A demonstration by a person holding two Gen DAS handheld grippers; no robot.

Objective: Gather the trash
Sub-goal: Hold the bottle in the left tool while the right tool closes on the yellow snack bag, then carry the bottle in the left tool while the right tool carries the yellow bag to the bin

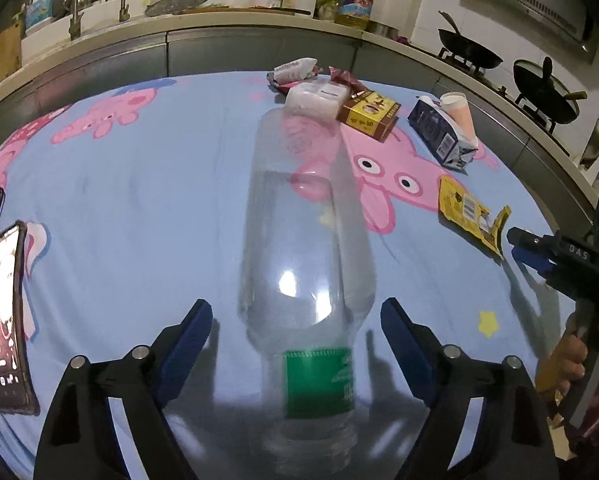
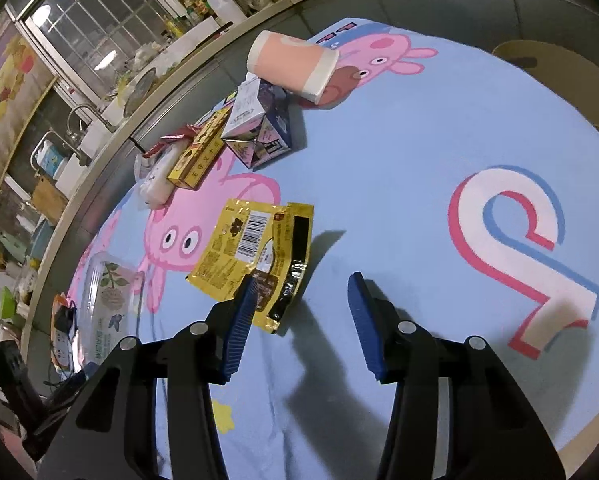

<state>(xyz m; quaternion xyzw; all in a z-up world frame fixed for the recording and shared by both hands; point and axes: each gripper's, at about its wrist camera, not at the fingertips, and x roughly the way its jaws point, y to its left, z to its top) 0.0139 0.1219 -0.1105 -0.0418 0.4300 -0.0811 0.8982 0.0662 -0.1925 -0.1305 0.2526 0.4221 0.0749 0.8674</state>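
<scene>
Two blue-padded grippers frame the scene, each seen from its own wrist camera. At the bottom of the left wrist view the left gripper (image 1: 297, 316) stands wide open, its pads on either side of a clear plastic bottle (image 1: 307, 240) without pressing on it; a strip of cloth shows between each pad and the bottle. The bottle lies along the middle of the frame, transparent and slightly blurred, with a green label band near the lower end and the cartoon print showing through its body. In the right wrist view the right gripper (image 2: 301, 312) is about half open with nothing between its jaws; its left fingertip overlaps the lower edge of a torn yellow snack wrapper (image 2: 251, 252), which lies flat at centre frame, barcode up, with a dark foil strip curling along its right side. Whether the pad touches it cannot be told. Further up that frame are a dented blue-and-white carton (image 2: 259, 128), a pale pink paper cup (image 2: 293, 68) on its side, a yellow and brown box (image 2: 199, 156) and a white packet (image 2: 159, 184). All rest on a light blue cartoon-pig tablecloth (image 2: 399, 160). A phone (image 1: 3, 320) lies at the left edge of the left wrist view.
</scene>
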